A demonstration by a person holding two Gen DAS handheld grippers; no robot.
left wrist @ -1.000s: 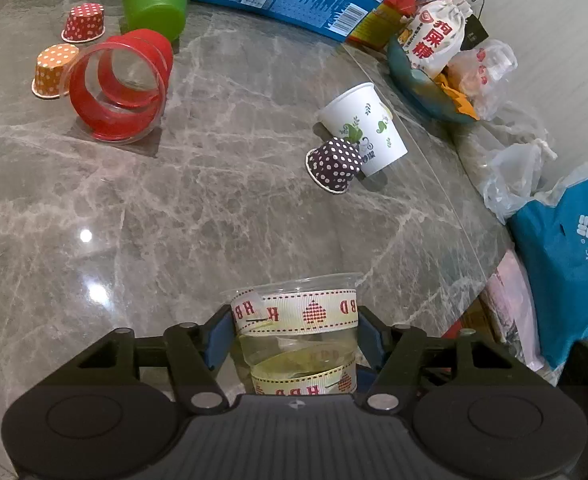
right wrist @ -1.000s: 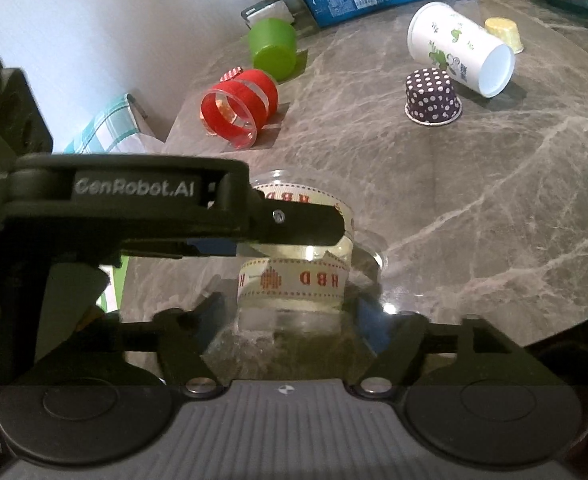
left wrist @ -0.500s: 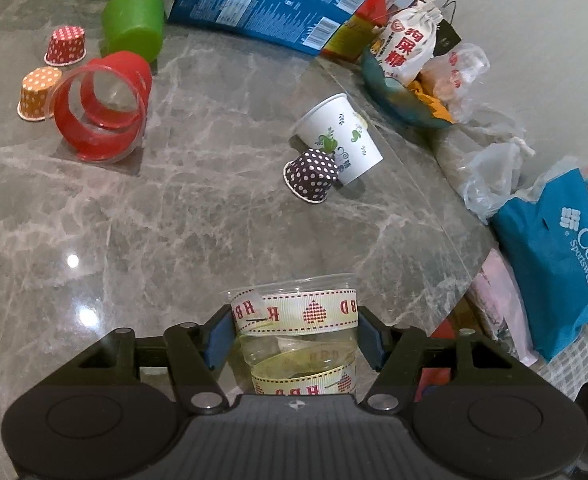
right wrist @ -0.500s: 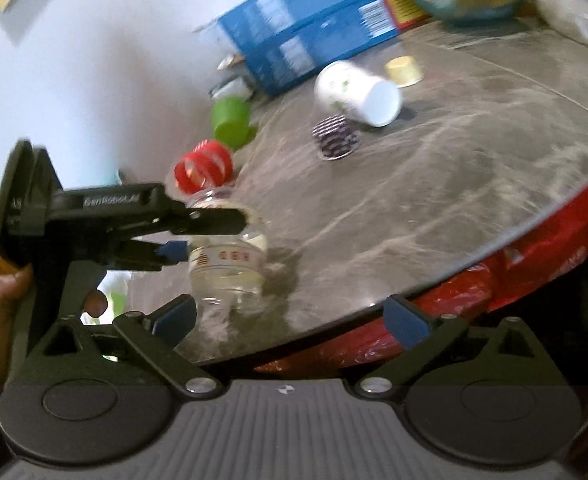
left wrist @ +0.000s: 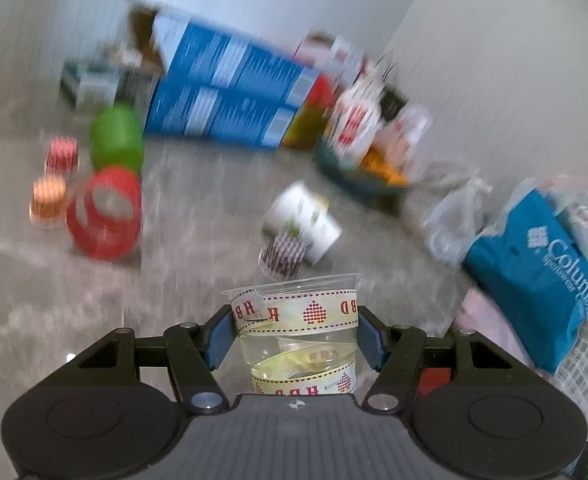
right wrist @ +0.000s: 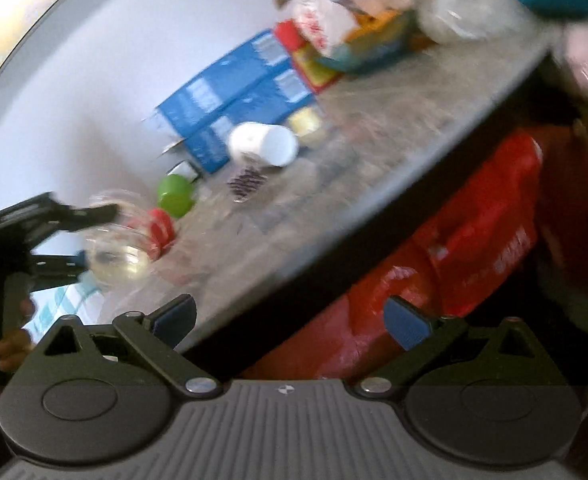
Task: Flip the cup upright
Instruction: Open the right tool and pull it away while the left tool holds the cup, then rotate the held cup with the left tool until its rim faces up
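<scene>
The grey marble worktop (left wrist: 198, 248) carries blue boxes (left wrist: 230, 100), a red ring-shaped cup (left wrist: 104, 220), a green cup (left wrist: 116, 140) and a tipped white paper cup (left wrist: 306, 220). The left hand-held gripper (left wrist: 294, 336) pinches a clear ribbon-wrapped plastic cup (left wrist: 298, 332), rim up, above the worktop's near edge. The right hand-held gripper (right wrist: 290, 320) is spread wide, holding nothing.

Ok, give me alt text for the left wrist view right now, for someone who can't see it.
The left gripper is shut on a clear plastic cup wrapped in cream ribbon, mouth up. Beyond it, motion-blurred on the grey marble table, a white paper cup lies on its side behind a dark dotted cupcake liner, with a red cup lying at left.
</scene>
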